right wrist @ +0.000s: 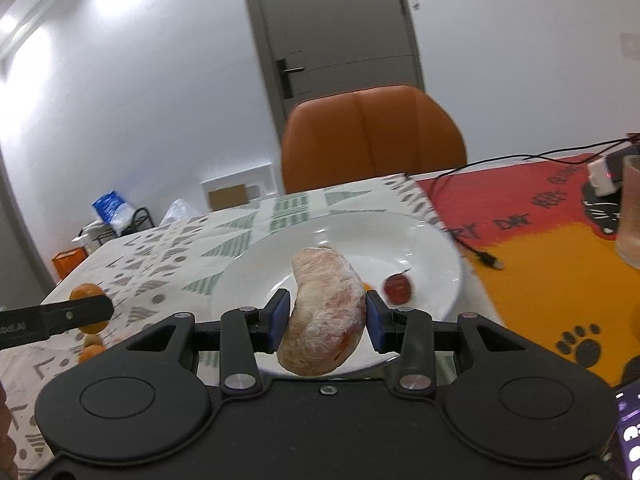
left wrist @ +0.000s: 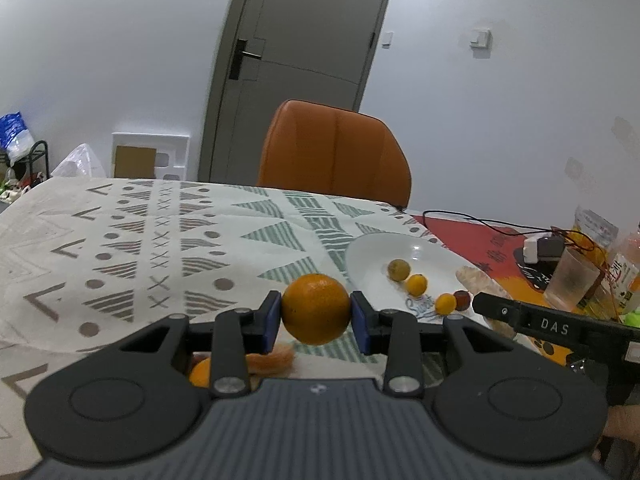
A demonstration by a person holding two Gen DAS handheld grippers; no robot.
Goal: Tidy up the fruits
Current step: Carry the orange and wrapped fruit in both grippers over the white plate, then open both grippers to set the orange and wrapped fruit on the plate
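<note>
Since both grippers are loaded at once, I'd take the drop-offs one at a time. The right gripper (right wrist: pixel 326 322) is clamped on a peeled, pinkish crescent-shaped citrus segment covered in white pith (right wrist: pixel 325 314), held up over the near part of the shallow round white ceramic plate (right wrist: pixel 256 268). I'd lower it until it nearly touches the plate before opening the blue pads, aiming for bare plate and away from the small dark red round fruit (right wrist: pixel 397 289) lying just right of it, so nothing gets knocked or rolls.

The left gripper (left wrist: pixel 316 318) is squeezing a round orange tangerine (left wrist: pixel 316 308) by its sides, lifted over the patterned white-and-green tablecloth (left wrist: pixel 120 248), left of the plate. Round fruit rolls, so I'd set it down gently in the dish's dip, clear of the small orange kumquat-like fruits (left wrist: pixel 416 284) already sitting there.

More orange pieces are on the cloth below the left gripper, partly hidden.

Readable writing: "DAS" on the right gripper's black finger in the left view, plus a blue script word on the plate, too covered to read. The red-and-yellow mat has characters and paw prints I can't make out.
</note>
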